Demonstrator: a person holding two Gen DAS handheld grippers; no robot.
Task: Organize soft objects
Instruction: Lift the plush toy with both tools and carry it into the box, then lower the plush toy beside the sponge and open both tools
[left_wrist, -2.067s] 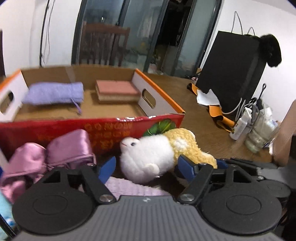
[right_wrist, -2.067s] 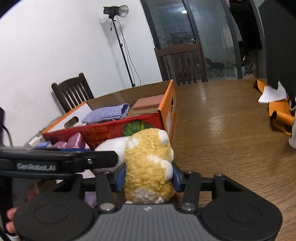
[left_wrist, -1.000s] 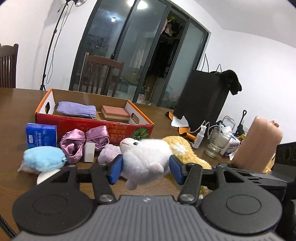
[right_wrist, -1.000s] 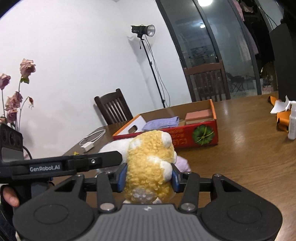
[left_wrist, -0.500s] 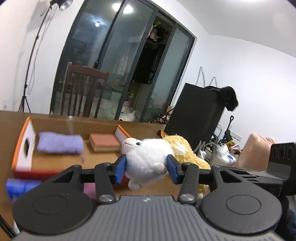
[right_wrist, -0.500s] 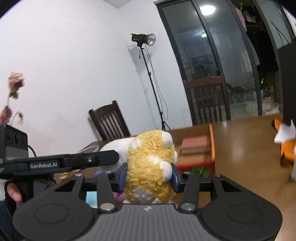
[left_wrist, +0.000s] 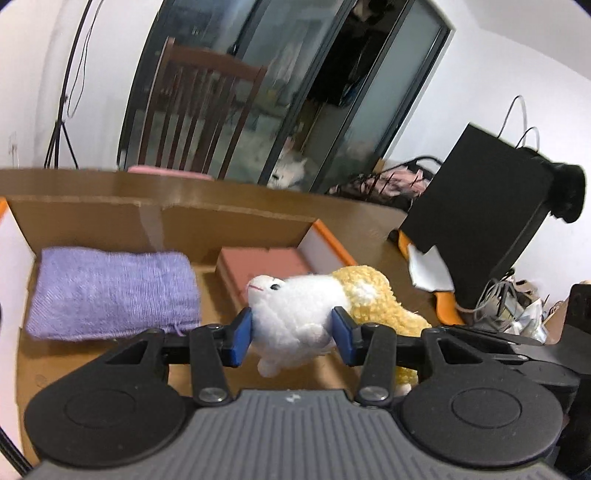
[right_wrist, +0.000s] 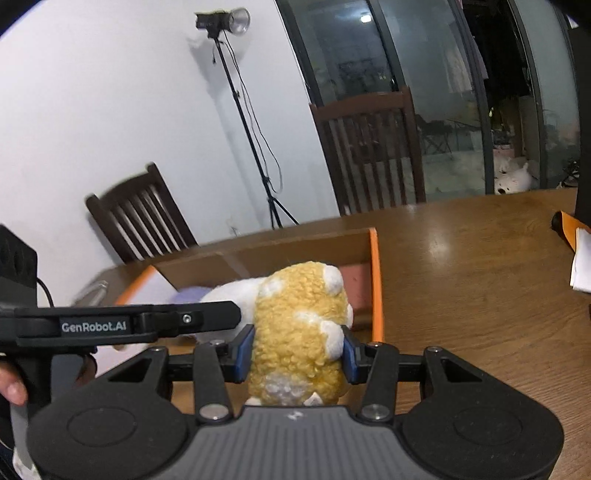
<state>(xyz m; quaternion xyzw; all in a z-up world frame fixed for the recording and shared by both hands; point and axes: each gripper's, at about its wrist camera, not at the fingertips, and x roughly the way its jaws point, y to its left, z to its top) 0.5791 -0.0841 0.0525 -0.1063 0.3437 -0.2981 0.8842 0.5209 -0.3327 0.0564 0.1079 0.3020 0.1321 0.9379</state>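
Both grippers hold one white-and-yellow plush toy over the open cardboard box. My left gripper is shut on the toy's white head. My right gripper is shut on its yellow body. Inside the box lie a folded purple cloth at the left and a pink sponge block at the right. In the right wrist view the box sits just beyond the toy, and the left gripper's body crosses the left side.
The wooden table extends to the right of the box. A black bag, orange items with white paper and clutter stand at the right. Wooden chairs and a light stand are behind the table.
Both grippers have carried the plush toy up from the table in front of the box and forward; it now hangs over the box interior, closer to the cloth and sponge.
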